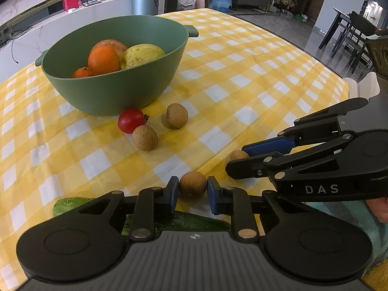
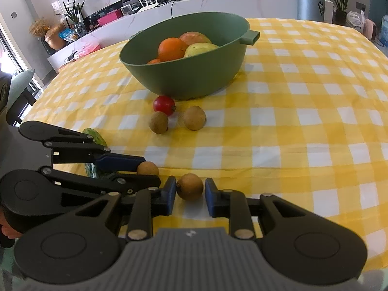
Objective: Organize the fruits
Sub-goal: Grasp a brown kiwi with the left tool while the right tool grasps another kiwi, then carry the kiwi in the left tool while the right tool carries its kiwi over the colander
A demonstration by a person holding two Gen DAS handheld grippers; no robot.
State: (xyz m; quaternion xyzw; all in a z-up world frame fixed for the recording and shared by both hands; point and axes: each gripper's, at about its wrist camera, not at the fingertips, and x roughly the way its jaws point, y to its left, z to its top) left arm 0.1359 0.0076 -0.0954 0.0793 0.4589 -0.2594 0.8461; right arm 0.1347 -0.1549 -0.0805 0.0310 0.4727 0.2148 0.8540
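A green bowl [image 1: 114, 92] [image 2: 189, 77] holds oranges and yellow-green fruit. In front of it lie a red cherry tomato [image 1: 131, 120] [image 2: 164, 105] and two brown longans [image 1: 145, 137] [image 1: 176, 116]. My left gripper [image 1: 192, 191] has a longan [image 1: 192, 186] between its pads, the left pad touching, a small gap on the right. My right gripper [image 2: 189, 191] likewise brackets another longan [image 2: 189, 186], with slight gaps. Each gripper shows in the other's view, the right gripper [image 1: 238, 156] beside the left one.
A green cucumber [image 1: 70, 205] [image 2: 95, 138] lies under and left of the left gripper. The yellow checked tablecloth [image 2: 291, 121] covers the table; its edge falls away at the right in the left wrist view. Chairs and a counter stand beyond.
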